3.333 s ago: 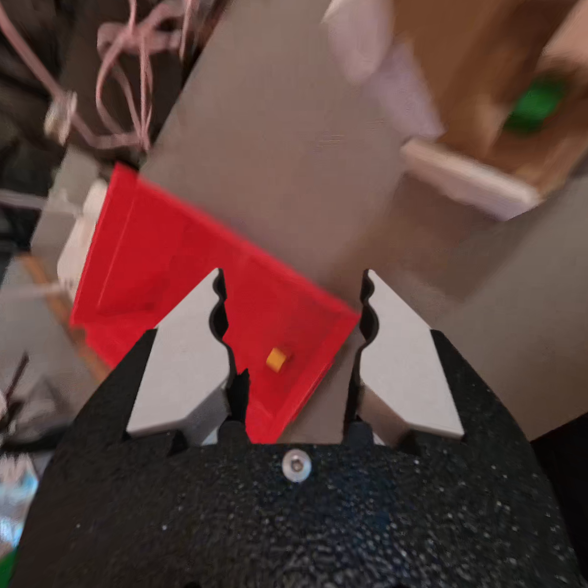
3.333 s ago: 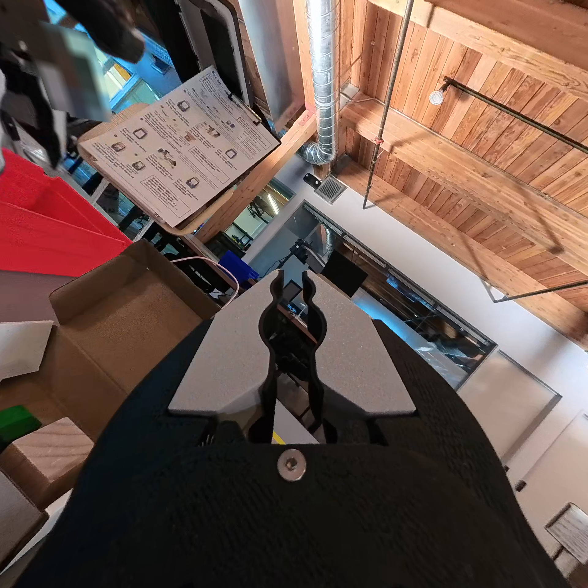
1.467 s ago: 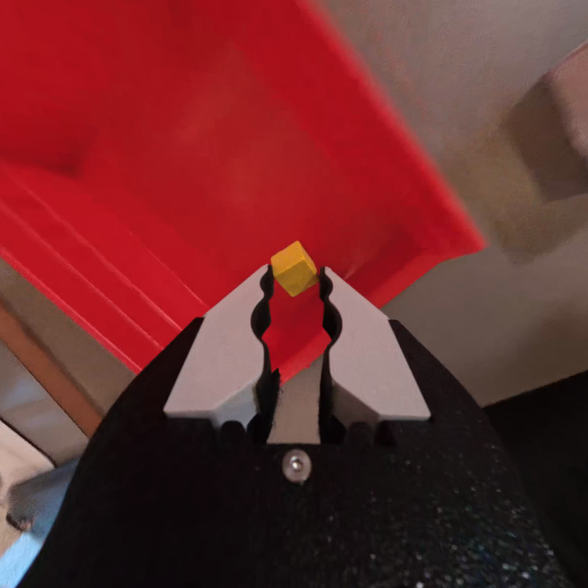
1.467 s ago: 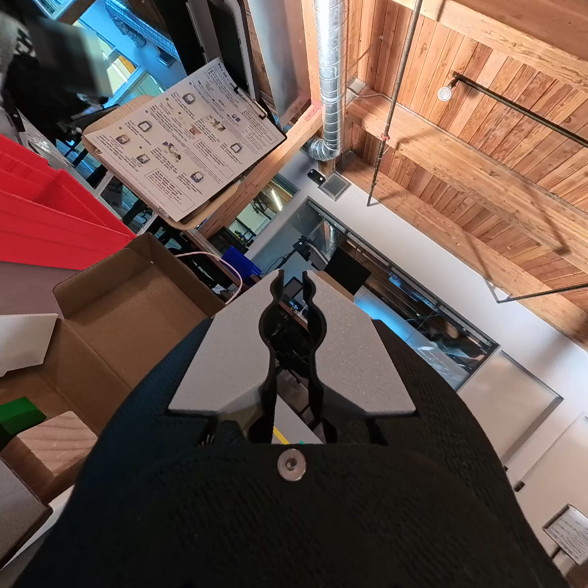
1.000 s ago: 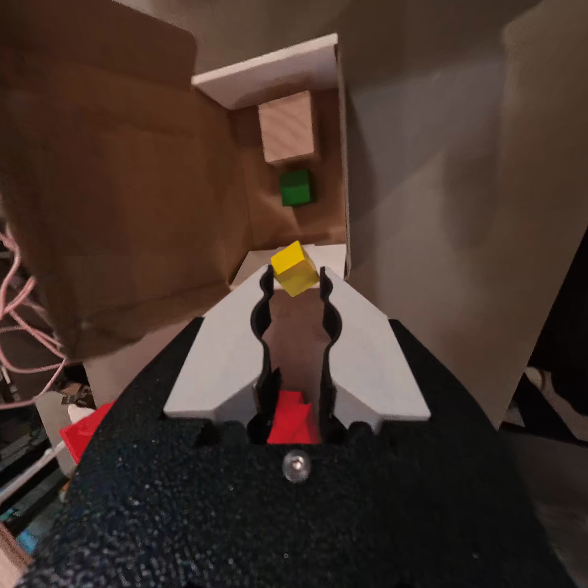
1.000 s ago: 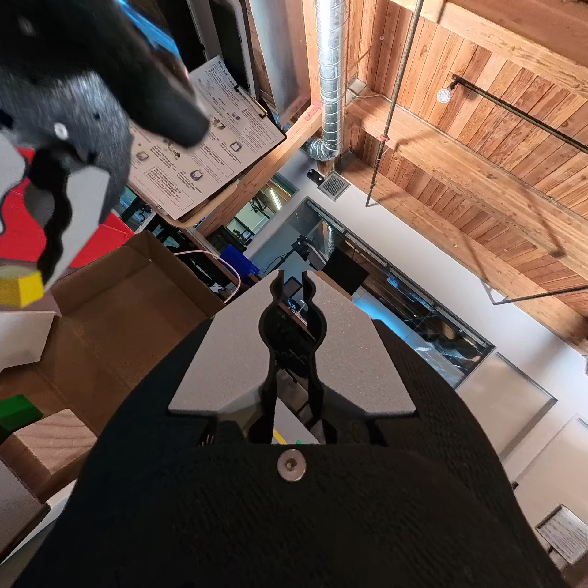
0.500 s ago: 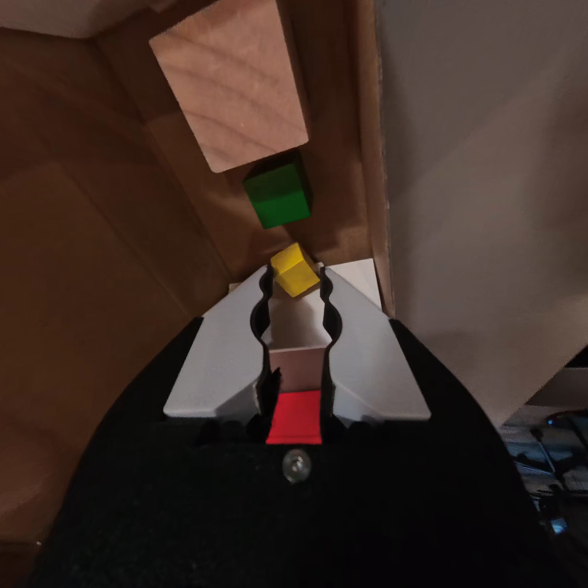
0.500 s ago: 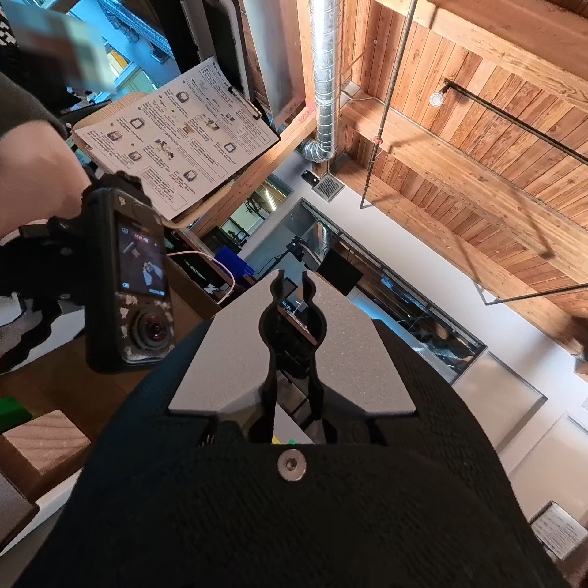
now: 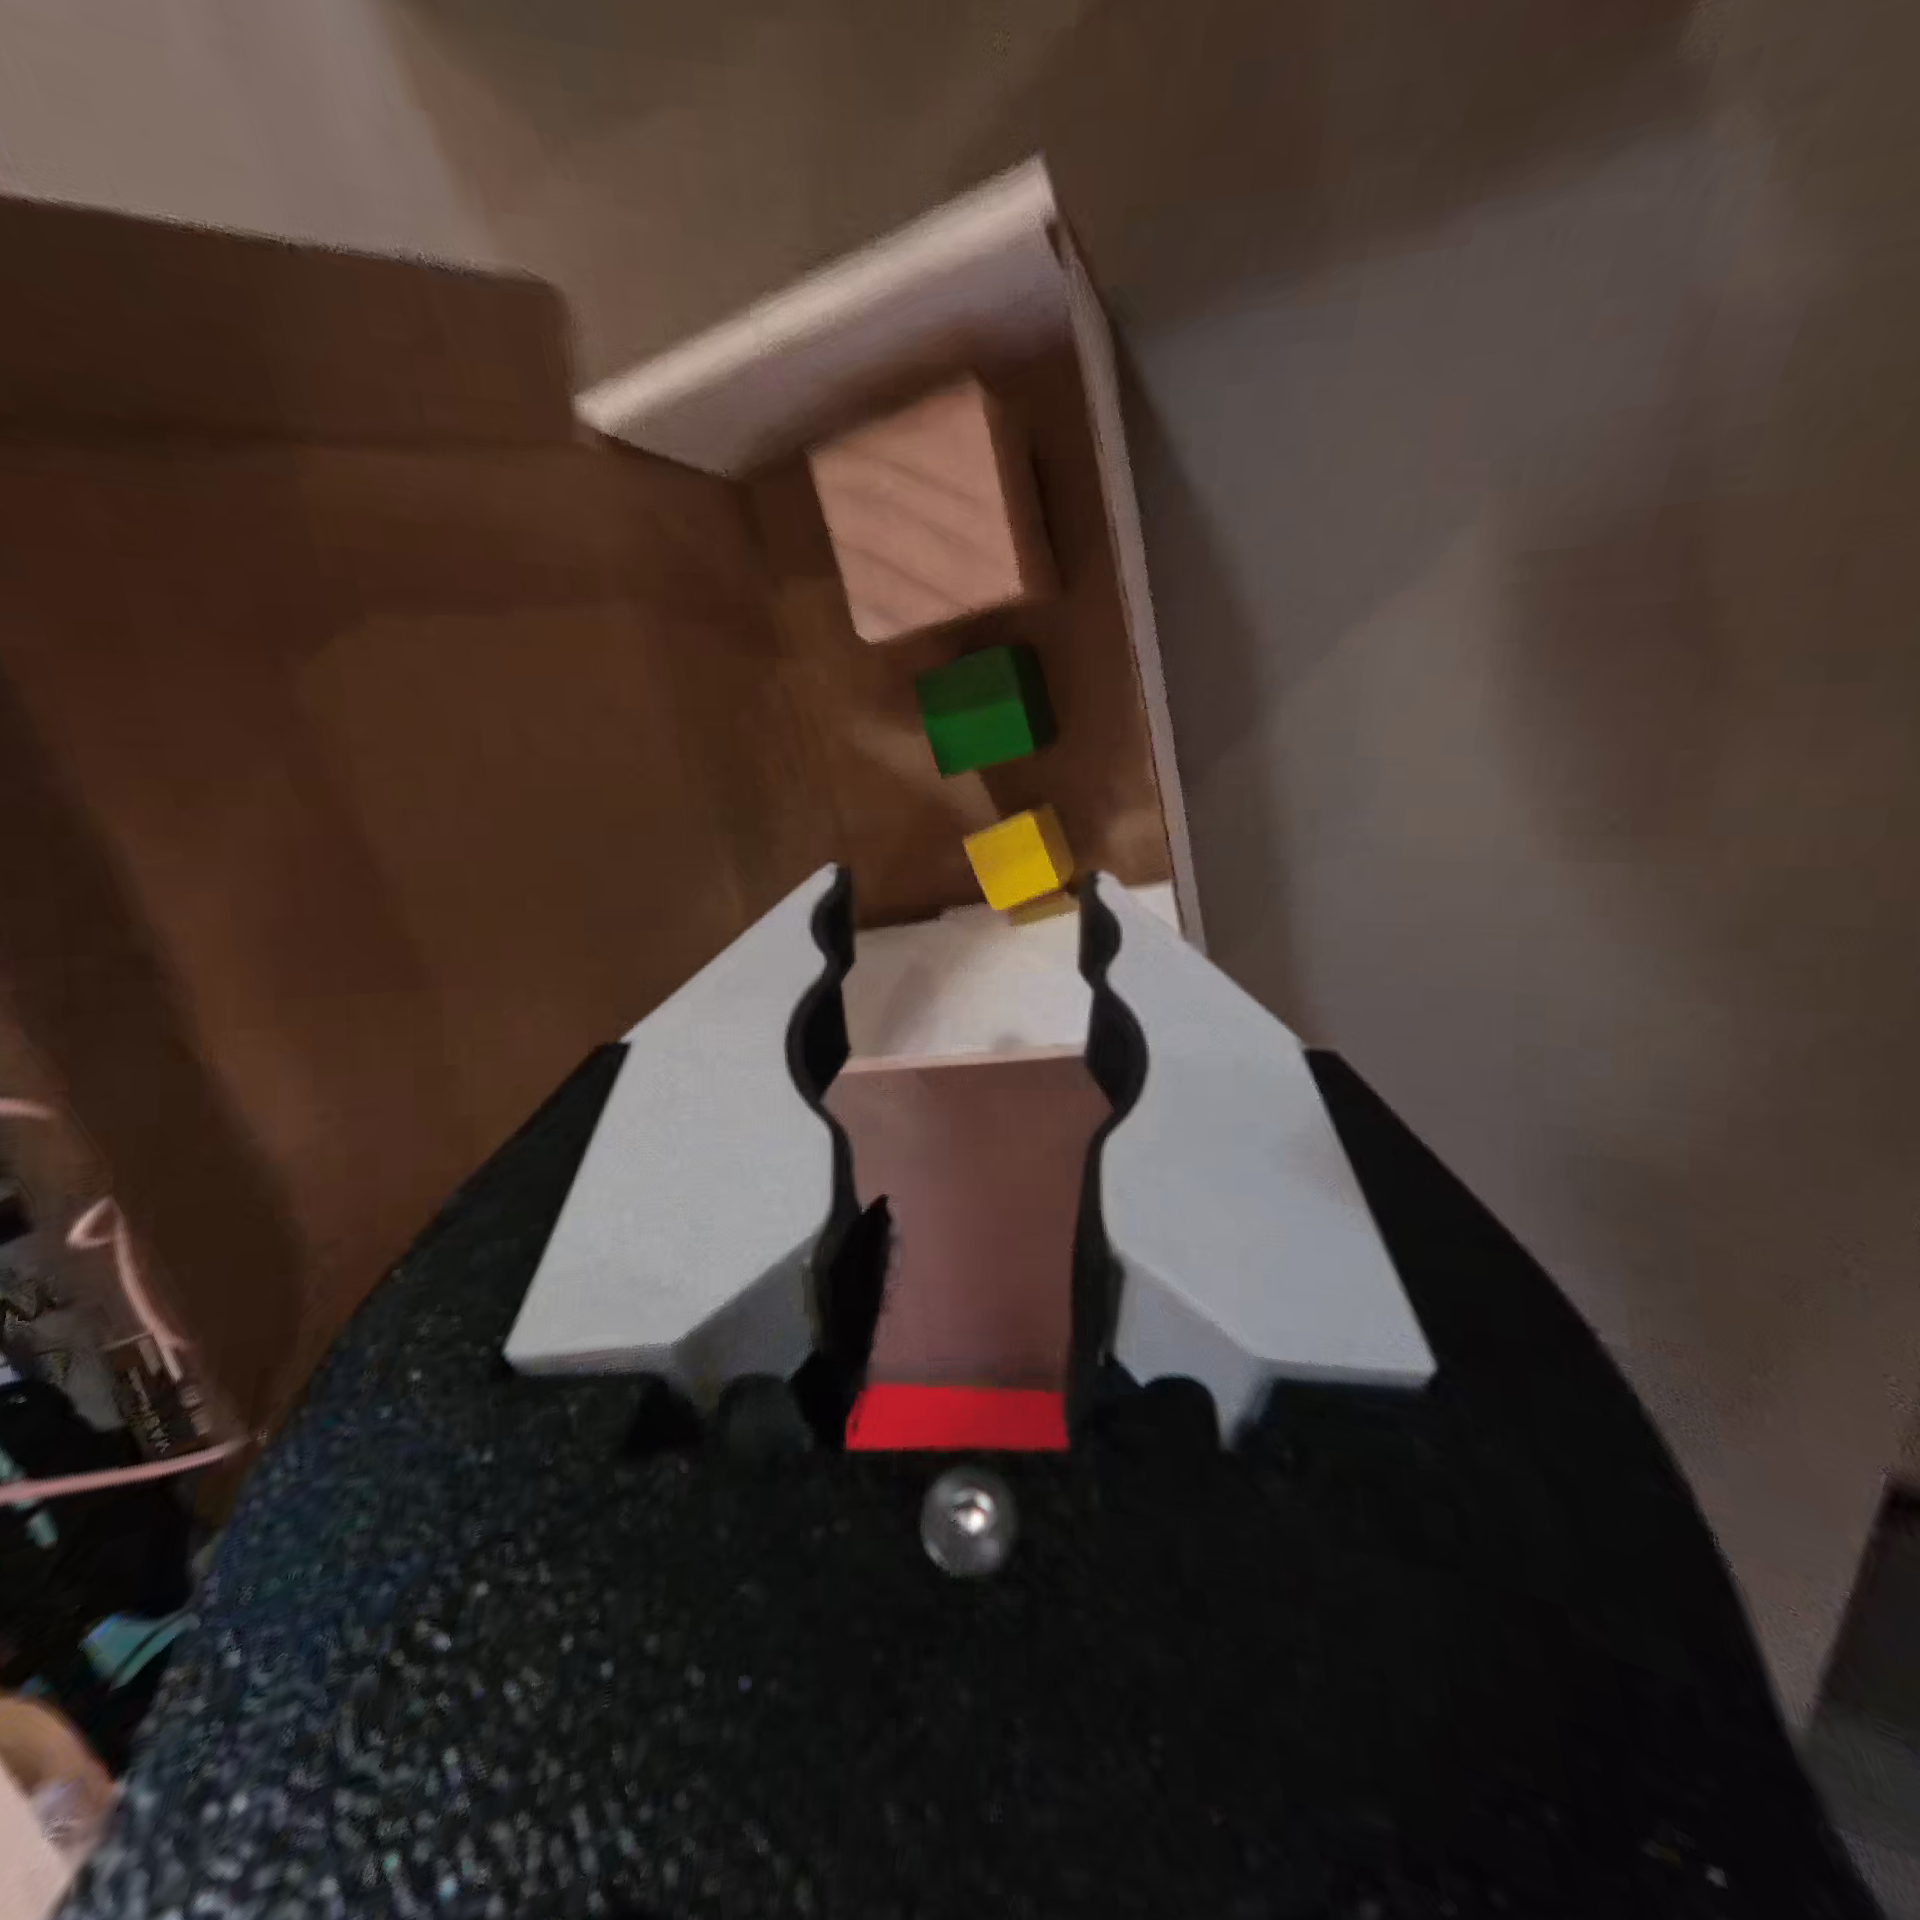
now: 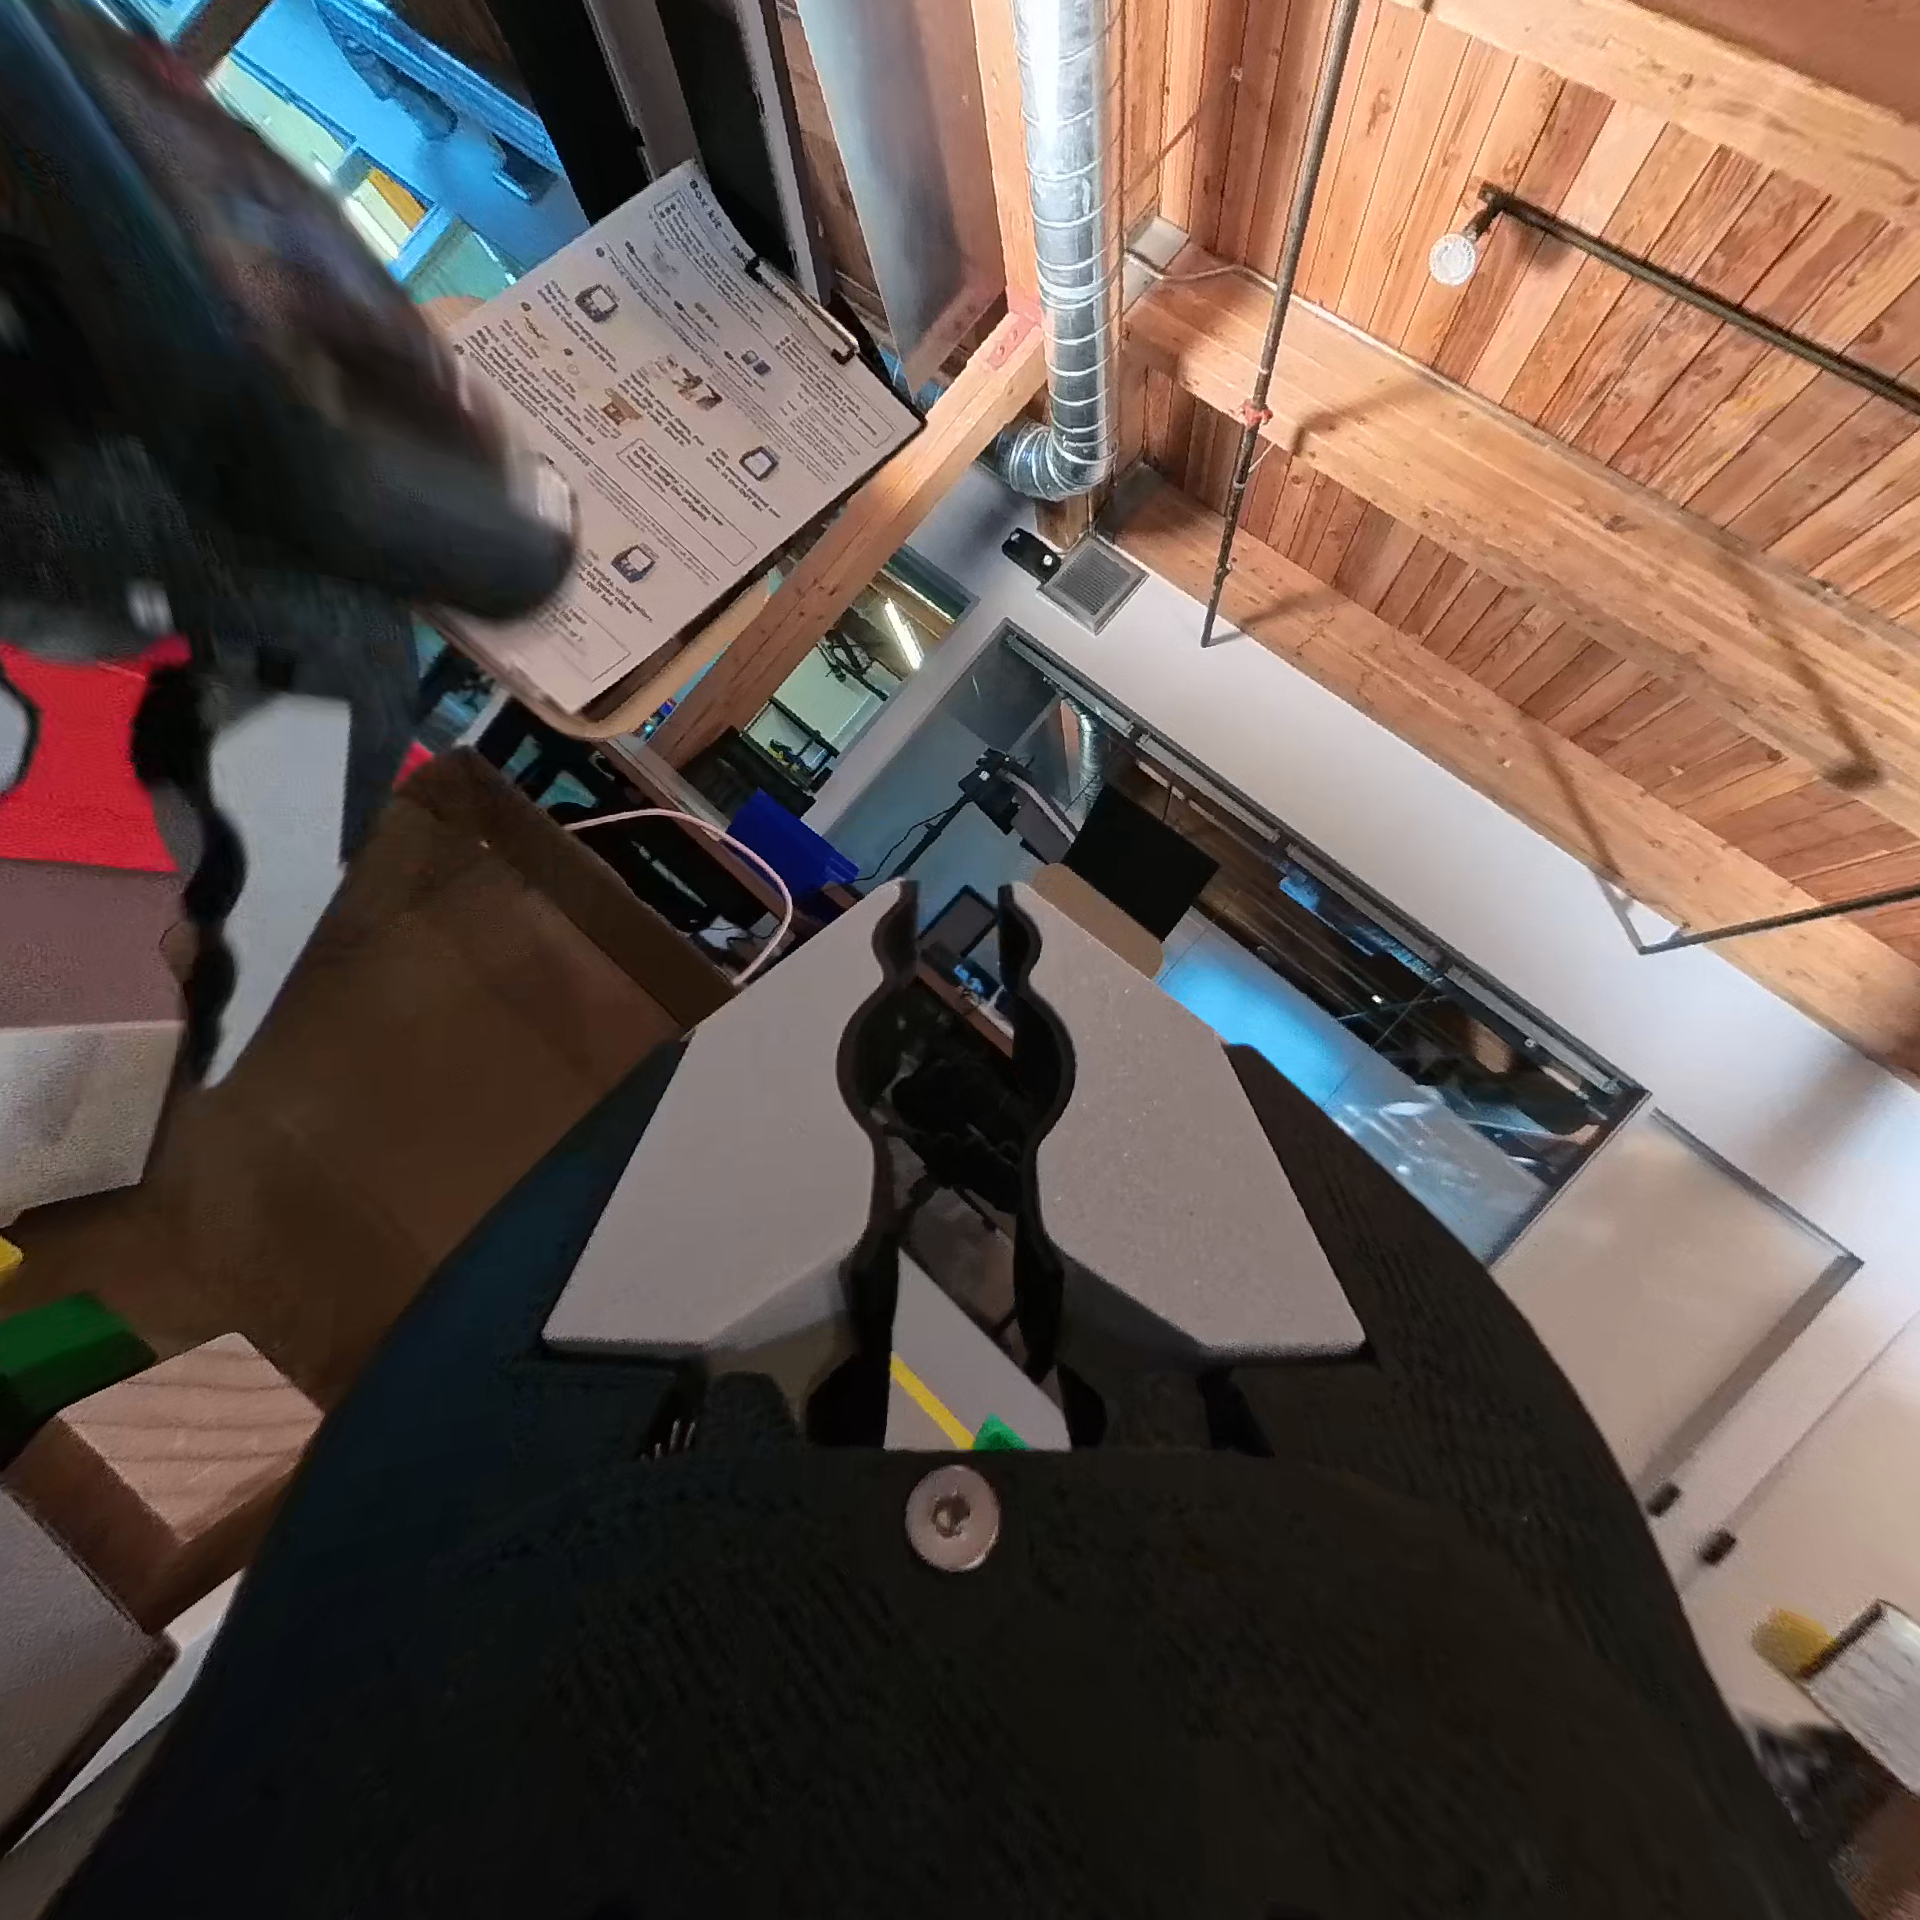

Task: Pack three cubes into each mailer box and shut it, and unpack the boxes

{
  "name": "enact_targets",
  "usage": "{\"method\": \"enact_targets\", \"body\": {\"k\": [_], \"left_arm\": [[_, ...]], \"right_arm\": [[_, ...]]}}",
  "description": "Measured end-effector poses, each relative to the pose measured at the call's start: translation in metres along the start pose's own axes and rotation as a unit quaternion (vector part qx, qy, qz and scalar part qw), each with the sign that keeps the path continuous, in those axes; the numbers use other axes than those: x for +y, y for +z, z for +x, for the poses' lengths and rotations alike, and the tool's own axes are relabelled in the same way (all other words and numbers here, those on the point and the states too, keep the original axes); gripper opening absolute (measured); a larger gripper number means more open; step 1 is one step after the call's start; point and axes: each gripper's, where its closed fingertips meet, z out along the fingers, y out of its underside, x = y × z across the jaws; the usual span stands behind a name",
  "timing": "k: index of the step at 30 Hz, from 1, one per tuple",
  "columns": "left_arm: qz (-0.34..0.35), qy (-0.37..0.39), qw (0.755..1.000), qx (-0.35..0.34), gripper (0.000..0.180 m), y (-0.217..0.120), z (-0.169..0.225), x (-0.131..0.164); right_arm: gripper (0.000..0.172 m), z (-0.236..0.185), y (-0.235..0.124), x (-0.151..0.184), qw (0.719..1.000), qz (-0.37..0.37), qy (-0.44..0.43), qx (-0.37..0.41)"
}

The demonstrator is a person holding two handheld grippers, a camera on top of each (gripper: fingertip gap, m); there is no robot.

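**Left tool spread above an open mailer box holding three cubes**

Left tool (image 9: 961,904) hangs over an open mailer box (image 9: 1132,582), its two grey fingers (image 9: 727,1049) spread apart with nothing between them. Just past the fingertips, a small yellow cube (image 9: 1018,857) sits on the brown cardboard floor of the box, close to its near white wall and clear of both fingers. Farther in, a green cube (image 9: 982,712) lies on the box floor, and beyond that a larger plain wooden cube (image 9: 925,520) rests in the far corner. The three form a loose row along the right wall of the box. A wide brown cardboard flap (image 9: 364,644) spreads to the left, and the grey counter (image 9: 1507,623) lies to the right. A strip of a red bin (image 9: 956,1418) shows low between the fingers. This view is somewhat blurred.

Right tool (image 10: 956,894) points upward, away from the box, toward a wooden ceiling (image 10: 1558,260) and a silver duct (image 10: 1070,260). Its fingers (image 10: 769,1122) stand a narrow way apart and grip nothing. At the left edge of that view the wooden cube, the green cube and a sliver of the yellow one show inside the box, with the left tool blurred above them. A clipboard with a printed sheet (image 10: 675,416) hangs behind.
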Motion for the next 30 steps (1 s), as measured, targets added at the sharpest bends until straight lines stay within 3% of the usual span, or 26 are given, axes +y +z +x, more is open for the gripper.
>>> {"method": "enact_targets", "body": {"k": [1, 4, 6, 8, 10, 12, 15, 19, 23, 30], "left_arm": [[0.051, -0.018, 0.998, -0.020, 0.050, -0.015, -0.001, -0.009], [0.232, -0.085, 0.968, -0.046, 0.052, -0.064, 0.000, -0.030], [0.295, -0.169, 0.935, -0.099, 0.054, -0.088, -0.017, -0.019], [0.319, -0.289, 0.890, -0.154, 0.043, -0.097, -0.039, 0.007], [0.315, -0.388, 0.849, -0.170, 0.045, -0.086, -0.050, 0.034], [0.298, -0.434, 0.829, -0.186, 0.046, -0.065, -0.055, 0.054], [0.292, -0.455, 0.822, -0.179, 0.043, -0.037, -0.057, 0.057], [0.301, -0.470, 0.808, -0.188, 0.032, -0.028, -0.071, 0.051], [0.317, -0.470, 0.798, -0.204, 0.015, -0.035, -0.080, 0.044], [0.339, -0.461, 0.801, -0.177, 0.012, -0.036, -0.067, 0.036]], "right_arm": [[0.014, 0.000, 0.001, 0.003, 1.000, -0.006, 0.007, -0.002], [0.016, -0.003, 0.004, 0.015, 0.999, -0.028, 0.031, -0.015], [0.017, -0.009, 0.007, 0.024, 0.997, -0.048, 0.048, -0.030], [0.016, -0.018, 0.012, 0.039, 0.992, -0.085, 0.073, -0.051], [0.017, -0.032, 0.016, 0.061, 0.980, -0.145, 0.118, -0.075], [0.017, -0.053, 0.017, 0.081, 0.956, -0.208, 0.170, -0.114], [0.006, -0.072, 0.016, 0.103, 0.931, -0.265, 0.216, -0.130], [0.010, -0.081, 0.019, 0.116, 0.905, -0.308, 0.264, -0.129], [0.006, -0.081, 0.026, 0.116, 0.893, -0.302, 0.309, -0.126], [0.002, -0.092, 0.015, 0.108, 0.889, -0.307, 0.317, -0.120]]}}
